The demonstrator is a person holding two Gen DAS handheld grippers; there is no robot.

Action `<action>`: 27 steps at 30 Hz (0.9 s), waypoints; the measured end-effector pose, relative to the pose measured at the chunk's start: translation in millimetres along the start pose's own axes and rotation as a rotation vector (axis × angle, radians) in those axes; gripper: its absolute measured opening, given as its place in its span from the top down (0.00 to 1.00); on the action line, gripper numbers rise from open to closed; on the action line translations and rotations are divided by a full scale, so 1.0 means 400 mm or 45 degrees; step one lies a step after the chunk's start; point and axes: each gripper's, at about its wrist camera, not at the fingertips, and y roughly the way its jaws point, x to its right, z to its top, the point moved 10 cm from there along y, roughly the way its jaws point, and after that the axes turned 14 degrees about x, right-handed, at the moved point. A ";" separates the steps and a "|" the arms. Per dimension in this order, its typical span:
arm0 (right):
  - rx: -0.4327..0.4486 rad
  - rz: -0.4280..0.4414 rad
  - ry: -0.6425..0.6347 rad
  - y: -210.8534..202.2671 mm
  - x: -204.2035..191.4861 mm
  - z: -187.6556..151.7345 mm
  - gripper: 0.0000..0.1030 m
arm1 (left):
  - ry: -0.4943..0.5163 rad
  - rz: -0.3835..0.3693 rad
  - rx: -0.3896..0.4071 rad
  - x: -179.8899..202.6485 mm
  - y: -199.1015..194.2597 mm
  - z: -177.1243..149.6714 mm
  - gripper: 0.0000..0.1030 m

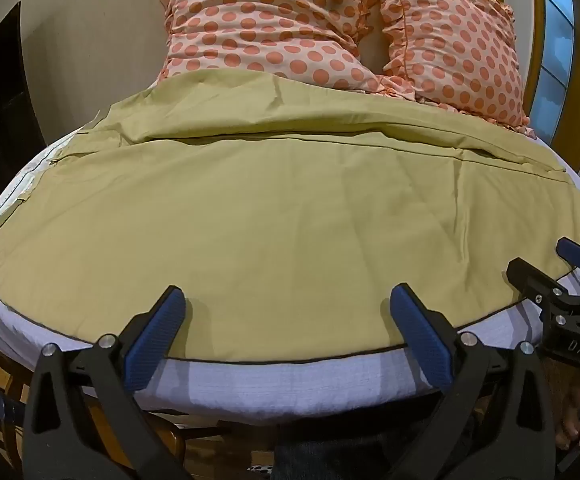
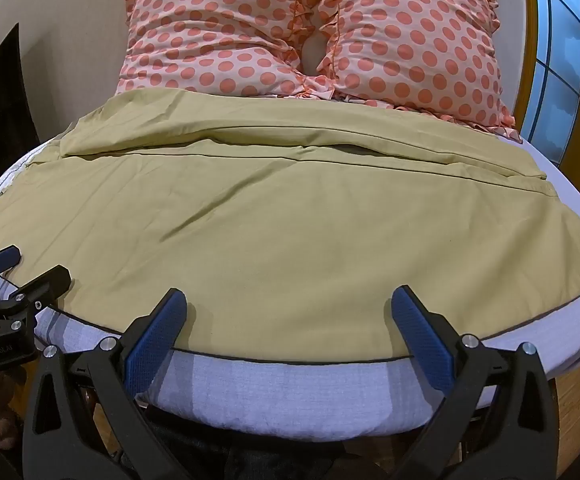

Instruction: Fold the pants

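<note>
Jaws first: on the left gripper they are spread wide, nothing between them, the blue pads held just above the near hem of the pants. The same is seen on the right gripper — jaws apart, empty, poised over that same near edge. Each gripper is caught in the other's view, low at the side, near the front corner of the cloth.

Outward from there, the olive-green pants are laid across the bed, spread broad and fairly flat over the pale lavender cover, the dark-piped edge of the mattress showing just below the hem. Across the far half, long straight ridges are seen running side to side — it looks as if one layer is already laid over another there, though exactly how many folds are in cannot be told. Behind the pants, two polka-dot pillows are propped at the head of the bed.

The step in hand is judged to be the approach for a fold: no cloth is gripped yet. What is called for next is a low pinch at the near edge by both grippers, spaced well apart, so the cloth can be lifted evenly and carried toward the far side without bunching.
</note>
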 end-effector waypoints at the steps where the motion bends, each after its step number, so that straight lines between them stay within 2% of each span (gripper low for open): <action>1: 0.001 0.000 0.000 0.000 0.000 0.000 0.01 | -0.001 -0.001 0.004 0.000 0.000 0.001 0.02; 27: 0.003 -0.001 0.001 0.000 0.001 0.000 0.01 | 0.002 0.001 0.011 0.000 0.000 0.002 0.02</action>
